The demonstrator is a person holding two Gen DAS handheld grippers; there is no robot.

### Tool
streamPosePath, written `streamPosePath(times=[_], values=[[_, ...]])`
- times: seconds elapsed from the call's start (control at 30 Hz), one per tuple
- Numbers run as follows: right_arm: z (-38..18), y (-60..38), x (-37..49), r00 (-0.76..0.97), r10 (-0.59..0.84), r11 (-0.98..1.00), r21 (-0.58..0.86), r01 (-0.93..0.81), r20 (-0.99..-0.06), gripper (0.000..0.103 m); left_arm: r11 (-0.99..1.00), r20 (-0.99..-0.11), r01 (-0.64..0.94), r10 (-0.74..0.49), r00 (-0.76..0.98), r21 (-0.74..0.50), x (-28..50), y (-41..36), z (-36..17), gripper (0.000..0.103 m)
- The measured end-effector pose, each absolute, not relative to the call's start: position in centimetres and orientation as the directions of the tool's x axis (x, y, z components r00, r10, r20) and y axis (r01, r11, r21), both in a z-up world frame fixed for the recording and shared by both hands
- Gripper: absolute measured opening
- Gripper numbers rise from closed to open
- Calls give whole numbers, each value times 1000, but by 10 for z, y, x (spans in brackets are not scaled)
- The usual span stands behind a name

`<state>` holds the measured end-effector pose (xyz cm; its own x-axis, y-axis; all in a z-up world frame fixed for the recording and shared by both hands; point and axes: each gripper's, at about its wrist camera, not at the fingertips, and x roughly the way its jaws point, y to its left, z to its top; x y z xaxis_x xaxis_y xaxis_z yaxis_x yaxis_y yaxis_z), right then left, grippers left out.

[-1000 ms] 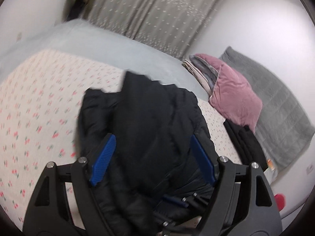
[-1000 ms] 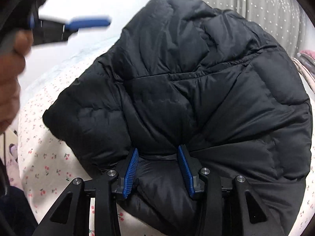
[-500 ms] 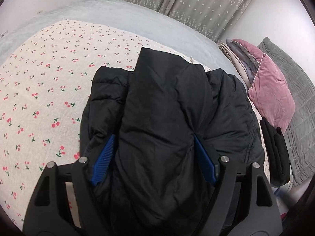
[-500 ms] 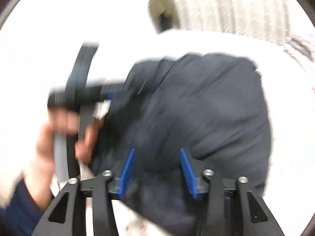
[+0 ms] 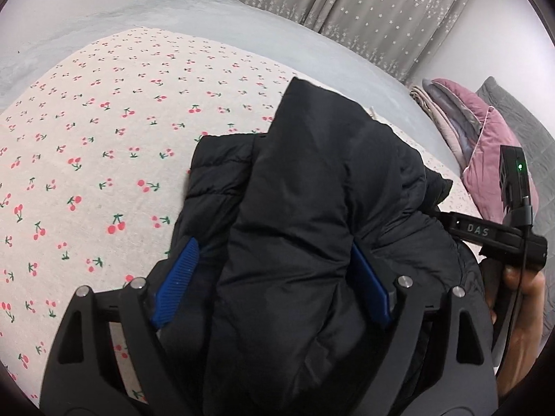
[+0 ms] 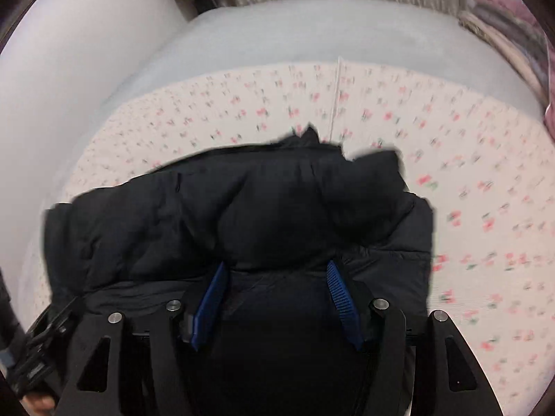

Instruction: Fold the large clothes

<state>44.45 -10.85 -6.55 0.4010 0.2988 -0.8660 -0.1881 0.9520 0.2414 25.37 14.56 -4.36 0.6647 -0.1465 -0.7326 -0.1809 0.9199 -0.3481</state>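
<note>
My coat (image 5: pixel 312 228) lies bunched on the cherry sheet (image 5: pixel 104 159). Both tongs have just been opening, left (image 5: pixel 274 284) wide, right (image 6: pixel 275 298) partly, with puffy coat between them. It's soft, squishy and slippery, so I'd grab a thick edge.

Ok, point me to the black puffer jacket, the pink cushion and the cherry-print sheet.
black puffer jacket (image 5: pixel 312 190): left wrist view, on its top folded panel.
pink cushion (image 5: pixel 492 145): left wrist view, on its velvet face.
cherry-print sheet (image 5: pixel 104 159): left wrist view, on bare fabric left of the jacket.

Bedroom — bed (image 5: pixel 104 159), pillows (image 5: pixel 485 145), curtains (image 5: pixel 381 10)
</note>
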Motion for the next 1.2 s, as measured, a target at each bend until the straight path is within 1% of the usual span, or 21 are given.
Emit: streamPosePath(times=[0.1, 0.2, 0.3, 0.4, 0.43, 0.5, 0.57, 0.63, 0.73, 0.8, 0.83, 0.87, 0.93, 1.0, 1.1, 1.2], values=[[-76, -107, 444, 420, 298, 953, 244, -180, -857, 62, 918, -735, -182, -151, 661, -352, 254, 145, -46, 87], [-82, -107, 442, 418, 319, 947, 270, -174, -851, 62, 925, -741, -186, -133, 659, -331, 255, 142, -45, 87], [-86, -107, 443, 428, 294, 955, 243, -171, -855, 62, 931, -745, -190, -115, 657, -311, 256, 139, -45, 88], [-67, -106, 427, 465, 247, 966, 178, -186, -850, 63, 928, -745, -189, -123, 655, -320, 253, 141, -45, 88], [-61, -109, 420, 475, 251, 965, 182, -187, -844, 64, 928, -745, -192, -121, 656, -319, 252, 143, -44, 88], [-39, -124, 391, 505, 304, 952, 236, -196, -807, 65, 929, -746, -193, -118, 655, -317, 251, 143, -41, 88], [-23, -149, 349, 499, 369, 929, 308, -204, -784, 66, 926, -749, -196, -124, 651, -324, 248, 143, -36, 88], [-18, -169, 314, 496, 402, 916, 341, -212, -770, 66, 921, -741, -196, -130, 658, -336, 243, 146, -26, 88], [-22, -197, 264, 505, 417, 909, 349, -229, -755, 67, 906, -710, -196, -144, 689, -374, 231, 151, -11, 88], [-32, -215, 244, 520, 460, 886, 408, -220, -720, 67, 892, -690, -199, -156, 707, -406, 222, 155, -5, 88], [-39, -222, 238, 530, 484, 871, 445, -210, -697, 67, 883, -686, -205, -163, 710, -422, 216, 158, -5, 88], [-45, -227, 236, 533, 486, 867, 460, -194, -692, 67, 878, -685, -211, -165, 709, -429, 211, 156, -6, 88], [-52, -227, 235, 519, 448, 890, 418, -182, -728, 67, 878, -685, -213, -163, 710, -429, 201, 155, -7, 88], [-50, -223, 232, 532, 446, 894, 388, -225, -720, 67, 891, -689, -211, -143, 710, -402, 190, 152, -4, 88], [-52, -220, 230, 514, 515, 854, 460, -241, -686, 67, 905, -677, -196, -124, 726, -377, 171, 150, 3, 88], [-62, -222, 236, 479, 567, 817, 534, -219, -671, 67, 913, -709, -192, -134, 692, -360, 162, 152, -6, 88]])
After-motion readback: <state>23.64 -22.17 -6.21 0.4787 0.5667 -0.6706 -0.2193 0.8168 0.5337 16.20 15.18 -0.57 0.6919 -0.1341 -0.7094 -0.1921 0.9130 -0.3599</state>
